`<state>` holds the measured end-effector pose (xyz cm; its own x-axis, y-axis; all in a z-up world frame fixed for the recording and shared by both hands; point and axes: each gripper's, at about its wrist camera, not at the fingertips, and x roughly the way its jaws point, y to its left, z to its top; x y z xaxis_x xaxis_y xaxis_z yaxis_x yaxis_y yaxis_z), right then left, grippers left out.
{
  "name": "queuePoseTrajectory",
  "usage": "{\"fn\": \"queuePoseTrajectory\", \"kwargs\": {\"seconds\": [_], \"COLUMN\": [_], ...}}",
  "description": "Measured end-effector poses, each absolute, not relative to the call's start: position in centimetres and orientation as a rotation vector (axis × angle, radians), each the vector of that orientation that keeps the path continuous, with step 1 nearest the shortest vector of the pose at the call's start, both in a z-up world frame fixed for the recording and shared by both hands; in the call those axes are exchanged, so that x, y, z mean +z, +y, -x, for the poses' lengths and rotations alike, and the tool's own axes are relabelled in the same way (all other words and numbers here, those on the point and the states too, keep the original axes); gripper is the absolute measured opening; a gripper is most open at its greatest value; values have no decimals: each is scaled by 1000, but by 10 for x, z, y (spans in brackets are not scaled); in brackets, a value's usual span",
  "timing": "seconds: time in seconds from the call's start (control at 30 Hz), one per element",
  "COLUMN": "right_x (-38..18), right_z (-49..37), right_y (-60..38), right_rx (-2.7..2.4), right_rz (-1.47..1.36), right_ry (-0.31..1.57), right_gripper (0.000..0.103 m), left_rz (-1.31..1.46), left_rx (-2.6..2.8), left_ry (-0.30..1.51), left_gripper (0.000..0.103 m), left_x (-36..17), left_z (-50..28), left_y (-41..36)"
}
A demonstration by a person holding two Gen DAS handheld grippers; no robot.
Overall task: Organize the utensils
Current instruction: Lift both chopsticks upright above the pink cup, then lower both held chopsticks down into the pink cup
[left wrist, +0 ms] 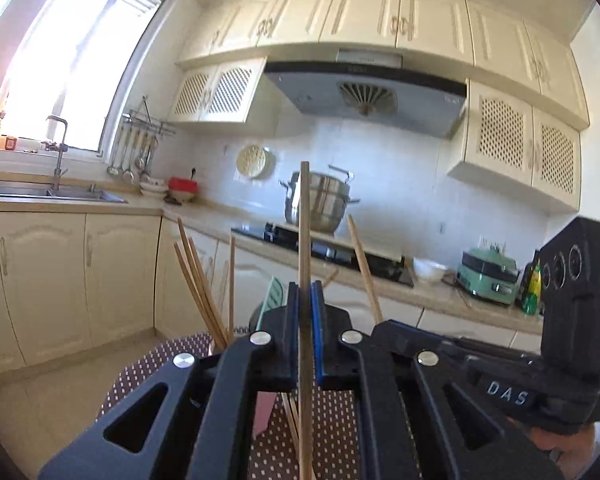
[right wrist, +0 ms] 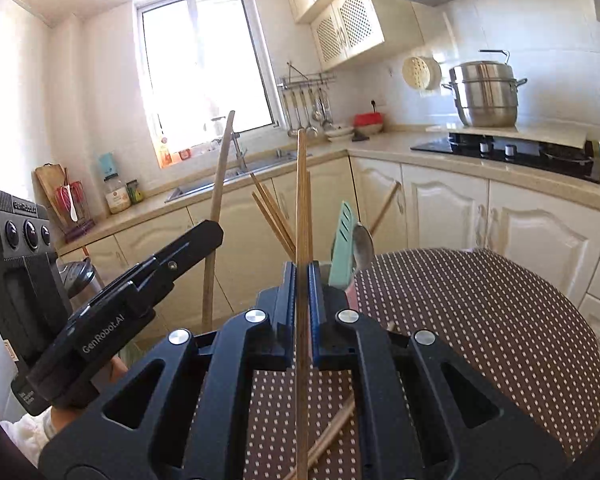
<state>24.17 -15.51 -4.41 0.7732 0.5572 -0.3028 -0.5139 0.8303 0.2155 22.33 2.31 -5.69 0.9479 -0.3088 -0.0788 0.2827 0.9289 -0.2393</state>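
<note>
Two grippers are seen over the round table with the brown, white-dotted cloth (right wrist: 480,320), each closed on one upright chopstick. The left gripper (left wrist: 305,300) clamps a pale wooden chopstick (left wrist: 305,216); the right gripper (right wrist: 301,280) clamps a second wooden chopstick (right wrist: 301,184). Both long axes stand near vertical, and the holder with the upright chopstick bundle (right wrist: 272,216) lies just ahead, so lowering straight down is judged next.

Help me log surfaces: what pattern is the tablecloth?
Brown tablecloth with small white polka dots, clearest in the right wrist view.
</note>
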Motion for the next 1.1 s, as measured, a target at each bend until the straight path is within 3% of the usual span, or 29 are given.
{"fn": "queuePoseTrajectory", "kwargs": {"seconds": [0.6, 1.1], "right_x": [-24, -35], "right_z": [-309, -347], "right_y": [-130, -117], "right_rx": [573, 550], "right_rz": [-211, -246], "right_ry": [101, 16], "right_gripper": [7, 7], "left_rz": [296, 309], "left_rx": [-213, -121], "left_ry": [-156, -187], "left_gripper": [6, 6], "left_x": [-38, -55], "left_z": [-286, -335], "left_y": [36, 41]}}
